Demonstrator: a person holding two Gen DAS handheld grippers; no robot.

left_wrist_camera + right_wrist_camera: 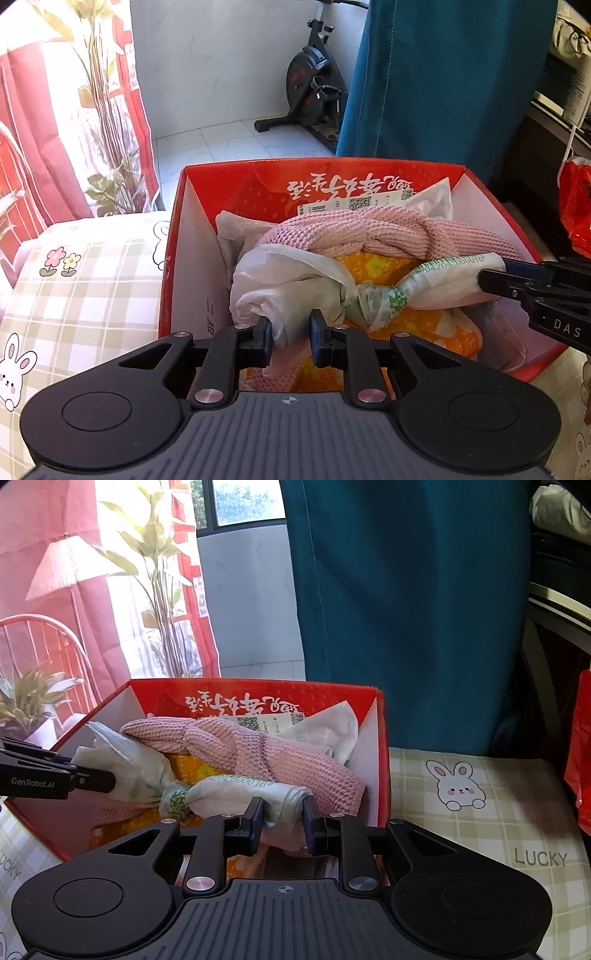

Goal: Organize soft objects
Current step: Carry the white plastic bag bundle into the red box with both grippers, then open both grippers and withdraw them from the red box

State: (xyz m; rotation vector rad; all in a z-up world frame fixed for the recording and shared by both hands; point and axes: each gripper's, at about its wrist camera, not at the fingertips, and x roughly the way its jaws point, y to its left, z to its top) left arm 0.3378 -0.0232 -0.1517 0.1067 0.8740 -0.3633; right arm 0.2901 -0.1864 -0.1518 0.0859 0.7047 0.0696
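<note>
A white plastic bag (295, 284), knotted in the middle, hangs low over the open red cardboard box (173, 236). My left gripper (290, 336) is shut on the bag's left end. My right gripper (283, 821) is shut on its other end (258, 794); that gripper also shows at the right edge of the left wrist view (491, 282). Below the bag lie a pink knitted cloth (388, 232) and an orange flowered fabric (373, 266). In the right wrist view the left gripper (107, 781) comes in from the left, and the box (382, 760) holds the pink cloth (258, 749).
The box stands on a checked bedcover with rabbit prints (81, 288). More crumpled white plastic (432, 199) sits at the box's back. A teal curtain (443, 74) hangs behind, an exercise bike (314, 92) stands on the floor, and a red bag (581, 746) lies at right.
</note>
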